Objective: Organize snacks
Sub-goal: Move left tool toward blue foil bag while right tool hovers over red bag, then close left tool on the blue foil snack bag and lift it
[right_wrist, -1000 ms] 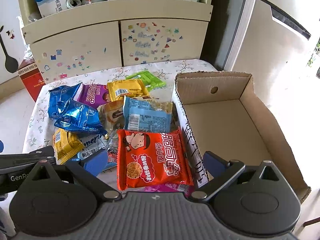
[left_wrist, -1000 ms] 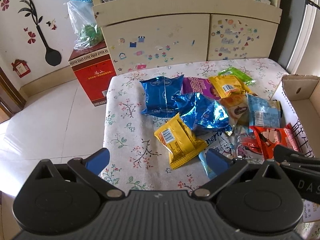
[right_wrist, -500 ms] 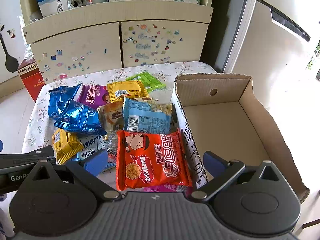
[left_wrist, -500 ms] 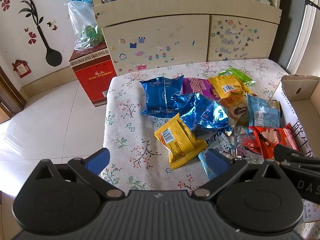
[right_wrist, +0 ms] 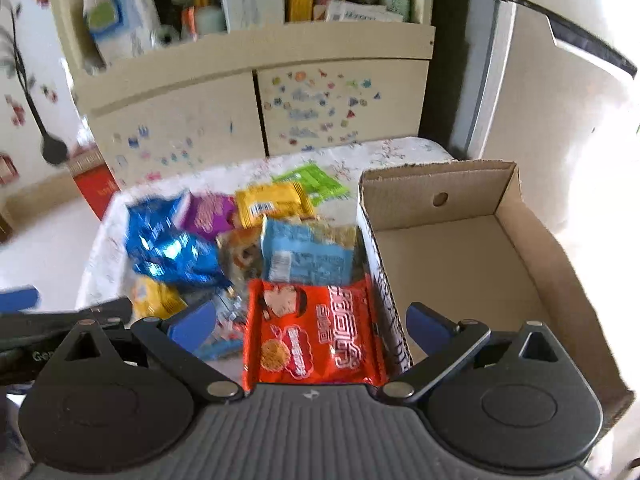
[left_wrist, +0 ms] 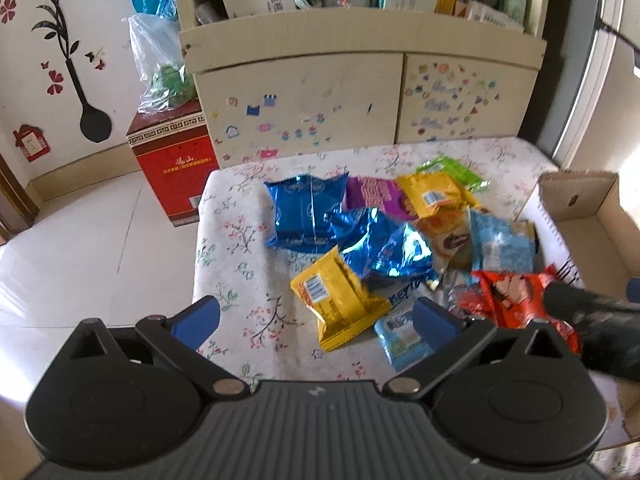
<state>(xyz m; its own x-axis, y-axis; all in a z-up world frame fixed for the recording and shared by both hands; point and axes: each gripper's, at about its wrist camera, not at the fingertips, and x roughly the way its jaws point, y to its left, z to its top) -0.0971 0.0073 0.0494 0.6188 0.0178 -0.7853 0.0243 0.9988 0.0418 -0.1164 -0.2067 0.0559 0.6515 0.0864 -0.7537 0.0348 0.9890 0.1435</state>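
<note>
A heap of snack packets lies on the floral tablecloth [left_wrist: 240, 240]: two blue foil bags [left_wrist: 308, 212], a yellow packet [left_wrist: 340, 300], purple, green and light blue packets [right_wrist: 308, 256], and a red noodle packet [right_wrist: 312, 332]. An open cardboard box [right_wrist: 460, 264] stands to their right, with nothing visible inside. My left gripper [left_wrist: 316, 320] is open above the near table edge, just short of the yellow packet. My right gripper [right_wrist: 308, 324] is open, with the red packet between its fingers' line of sight and the box beside it.
A cream cabinet [left_wrist: 320, 96] with stickers stands behind the table, its shelf crowded with boxes. A red carton [left_wrist: 172, 168] with a plastic bag on top sits on the tiled floor to the left. A window frame [right_wrist: 492, 80] is at the right.
Both grippers have moved forward and lower toward the snacks. The right view has tilted and closed in on the red packet. The packets have not moved.
</note>
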